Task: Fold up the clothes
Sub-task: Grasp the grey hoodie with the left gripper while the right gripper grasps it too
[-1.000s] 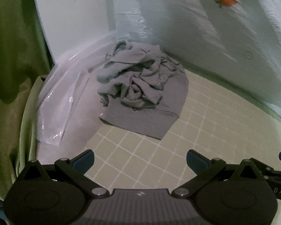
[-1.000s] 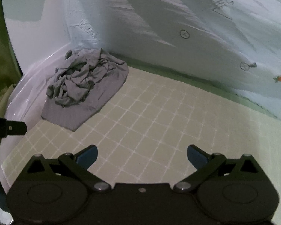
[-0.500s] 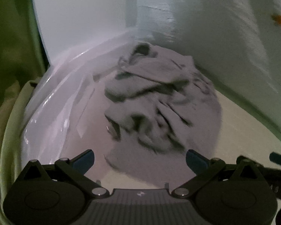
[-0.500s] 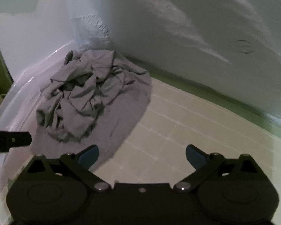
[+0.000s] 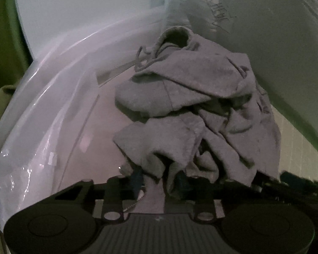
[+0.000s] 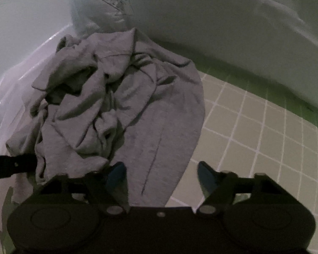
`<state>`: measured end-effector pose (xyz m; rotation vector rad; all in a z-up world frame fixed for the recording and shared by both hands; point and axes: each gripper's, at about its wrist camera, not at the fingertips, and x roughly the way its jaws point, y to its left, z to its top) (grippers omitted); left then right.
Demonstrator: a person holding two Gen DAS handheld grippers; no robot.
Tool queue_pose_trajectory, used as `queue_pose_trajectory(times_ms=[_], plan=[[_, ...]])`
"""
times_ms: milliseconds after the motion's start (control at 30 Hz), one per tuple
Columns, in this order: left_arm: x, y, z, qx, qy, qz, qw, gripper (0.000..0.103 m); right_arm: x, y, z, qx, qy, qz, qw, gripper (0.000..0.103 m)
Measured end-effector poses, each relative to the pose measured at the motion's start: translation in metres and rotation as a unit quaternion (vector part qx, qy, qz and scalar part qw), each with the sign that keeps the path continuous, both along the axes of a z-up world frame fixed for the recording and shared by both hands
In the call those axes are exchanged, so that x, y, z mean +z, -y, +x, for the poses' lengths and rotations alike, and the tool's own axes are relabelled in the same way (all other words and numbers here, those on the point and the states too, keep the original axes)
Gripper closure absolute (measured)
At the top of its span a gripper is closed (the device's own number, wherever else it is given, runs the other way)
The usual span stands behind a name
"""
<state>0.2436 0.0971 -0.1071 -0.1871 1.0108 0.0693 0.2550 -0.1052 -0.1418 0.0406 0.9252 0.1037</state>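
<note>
A crumpled grey garment point(image 5: 180, 89) lies in a heap where the checked mat meets a clear plastic sheet. In the left wrist view my left gripper point(image 5: 160, 180) is down at the heap's near edge. Its jaws are closing, and a hanging fold of the cloth is bunched between the two fingers. The right wrist view shows the same grey garment point(image 6: 120, 97), with its flat smooth lower part reaching toward me. My right gripper point(image 6: 162, 175) straddles that flat part. Its jaws are closing too, but both blue pads still stand apart from the cloth.
Clear crinkled plastic sheet point(image 5: 42, 116) lies left of the heap. A pale printed cloth wall point(image 6: 222, 21) rises right behind it. The checked mat point(image 6: 254, 137) stretches to the right. The left gripper's dark body point(image 6: 10, 166) pokes in at the right view's left edge.
Both grippers have moved forward and down onto the grey heap, which now fills both views. Both pairs of fingers have narrowed from wide open; the left now has a fold between them.
</note>
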Motion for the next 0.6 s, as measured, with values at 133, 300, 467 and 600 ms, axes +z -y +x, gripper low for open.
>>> queue_pose_trajectory(times_ms=[133, 300, 467, 600], plan=[[0.005, -0.005, -0.005, -0.005, 0.001, -0.006, 1.0000, 0.089, 0.005, -0.003, -0.009, 0.019, 0.013, 0.021, 0.999, 0.095], [0.015, 0.000, -0.023, -0.015, 0.002, -0.018, 0.9997, 0.091, 0.012, 0.008, -0.034, 0.008, 0.025, 0.007, 1.000, 0.098], [0.016, 0.026, -0.066, -0.049, -0.018, -0.044, 0.9977, 0.091, 0.020, 0.049, -0.090, -0.024, 0.022, 0.006, 0.999, 0.098], [0.011, 0.069, -0.117, -0.107, -0.043, -0.053, 0.9919, 0.091, 0.023, 0.091, -0.154, -0.063, 0.008, -0.005, 0.998, 0.098]])
